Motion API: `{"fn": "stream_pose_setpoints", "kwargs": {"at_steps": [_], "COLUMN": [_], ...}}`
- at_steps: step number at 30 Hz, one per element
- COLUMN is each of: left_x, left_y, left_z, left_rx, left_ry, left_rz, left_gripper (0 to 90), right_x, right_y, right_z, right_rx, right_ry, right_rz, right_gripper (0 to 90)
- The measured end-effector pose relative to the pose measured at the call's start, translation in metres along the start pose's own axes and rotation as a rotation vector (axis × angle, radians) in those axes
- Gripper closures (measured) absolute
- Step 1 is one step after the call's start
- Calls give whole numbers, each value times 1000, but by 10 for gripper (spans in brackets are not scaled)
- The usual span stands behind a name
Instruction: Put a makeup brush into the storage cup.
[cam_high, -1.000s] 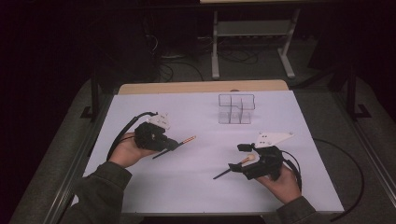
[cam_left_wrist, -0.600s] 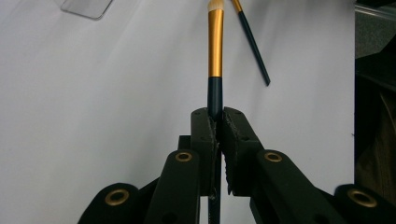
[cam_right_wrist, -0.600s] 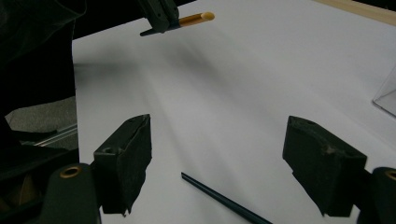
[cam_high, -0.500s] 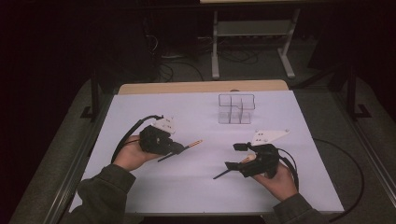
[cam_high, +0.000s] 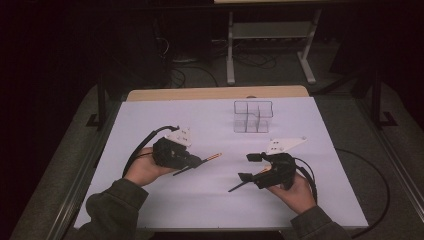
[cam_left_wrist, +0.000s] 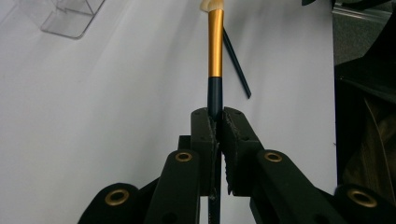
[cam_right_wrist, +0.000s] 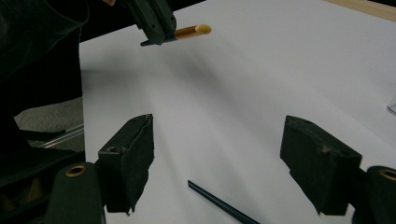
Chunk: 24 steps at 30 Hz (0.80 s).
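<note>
My left gripper (cam_high: 197, 161) (cam_left_wrist: 217, 116) is shut on the dark handle of a makeup brush (cam_high: 212, 157) (cam_left_wrist: 215, 46). The brush has a gold ferrule and a cream tip and points right, held above the white table sheet (cam_high: 200, 120). My right gripper (cam_high: 247, 167) (cam_right_wrist: 219, 128) stands open with its jaws wide apart; they have just been closing a little. A thin dark stick (cam_high: 237, 187) (cam_right_wrist: 219, 203) (cam_left_wrist: 236, 65) lies on the sheet below the gap, untouched by the pads. The left gripper with the brush tip (cam_right_wrist: 191, 30) shows at the top of the right gripper view.
A clear plastic organizer (cam_high: 253, 116) (cam_left_wrist: 65, 16) with several compartments stands at the back of the sheet, right of centre. Cables trail from both grippers. The table's wooden far edge (cam_high: 215, 93) and a metal stand (cam_high: 270, 35) lie beyond.
The left gripper with the brush has edged slightly to the right. The right gripper has stayed about where it was.
</note>
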<state>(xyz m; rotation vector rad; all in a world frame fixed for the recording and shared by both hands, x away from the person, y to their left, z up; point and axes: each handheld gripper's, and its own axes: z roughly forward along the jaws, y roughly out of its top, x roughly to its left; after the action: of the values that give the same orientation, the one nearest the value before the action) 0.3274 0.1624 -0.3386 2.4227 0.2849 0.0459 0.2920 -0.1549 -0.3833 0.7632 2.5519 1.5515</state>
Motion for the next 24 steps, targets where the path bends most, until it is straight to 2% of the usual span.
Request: {"fn": "stream_pose_setpoints", "kwargs": {"at_steps": [7,24], "left_x": [-5,-11], "left_y": [3,5], "left_z": [4,9], "left_rx": [4,-6], "left_ry": [-12,-29], "left_rz": [17,26], "left_gripper": [835,835], "right_x": [0,0], "right_y": [2,3], "right_z": [2,10], "right_rx": [1,8], "right_ry": [7,32], "right_rz": [-4,12], "right_gripper": [260,282]}}
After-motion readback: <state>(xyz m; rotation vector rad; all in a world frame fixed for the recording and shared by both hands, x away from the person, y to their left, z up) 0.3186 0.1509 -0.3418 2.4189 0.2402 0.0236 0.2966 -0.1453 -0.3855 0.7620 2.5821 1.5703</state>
